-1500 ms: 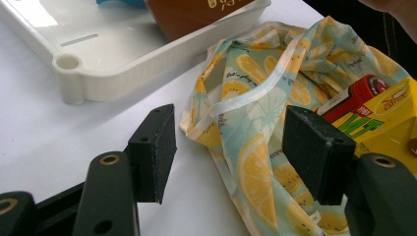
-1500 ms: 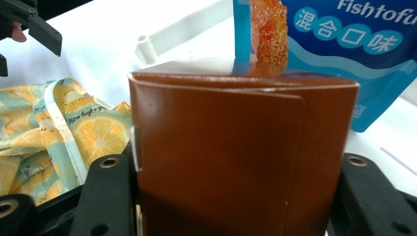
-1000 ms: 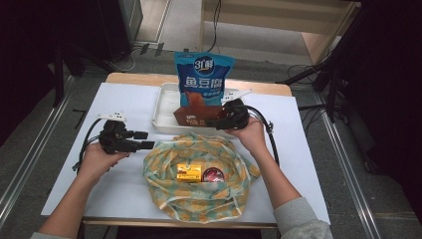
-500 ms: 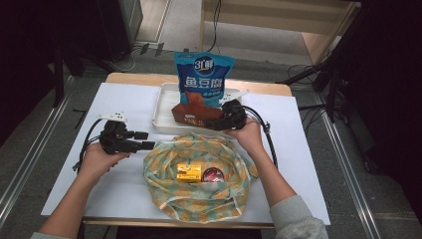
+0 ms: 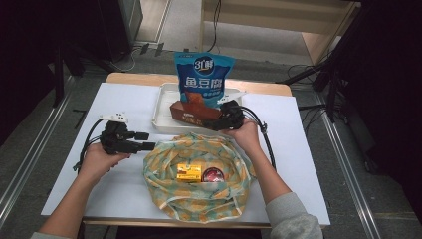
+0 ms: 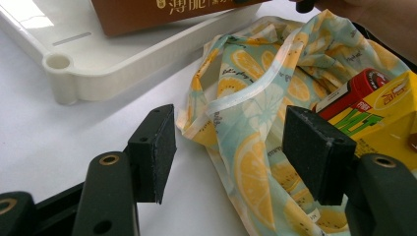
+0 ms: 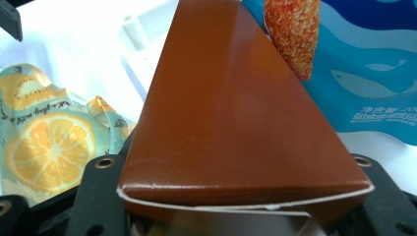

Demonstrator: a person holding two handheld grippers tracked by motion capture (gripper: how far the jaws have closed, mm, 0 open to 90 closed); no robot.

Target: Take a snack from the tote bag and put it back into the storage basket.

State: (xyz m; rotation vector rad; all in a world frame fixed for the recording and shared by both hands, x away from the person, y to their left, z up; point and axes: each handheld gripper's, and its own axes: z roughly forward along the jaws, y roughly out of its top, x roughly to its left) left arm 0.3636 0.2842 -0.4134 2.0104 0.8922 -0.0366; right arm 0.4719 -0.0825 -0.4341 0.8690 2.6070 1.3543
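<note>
The right gripper (image 5: 219, 118) holds a brown box (image 5: 195, 111) by one end. In the right gripper view, the box (image 7: 236, 113) sits between the two black jaws and covers them, so the jaws stand quite wide, closed on the box. In the high view the box lies across the front edge of a white tray (image 5: 164, 107), partly over it, with its long side going from left to right. Behind the box, a blue snack bag (image 5: 203, 79) stands upright in the tray.

The left gripper (image 5: 147, 141) rests low over the white table (image 5: 69, 164), at the left of a cloth bag (image 5: 164, 174) with an orange-slice pattern. Its jaws are wide and hold nothing. In the left gripper view the rim of the cloth bag (image 6: 246, 128) lies just in front of the jaws, between them, but the pads (image 6: 314, 147) do not touch it.

The cloth bag is open on the table, near the person's side. Inside it lie a yellow carton (image 5: 189, 172) and a red can (image 5: 213, 175), side by side.
</note>
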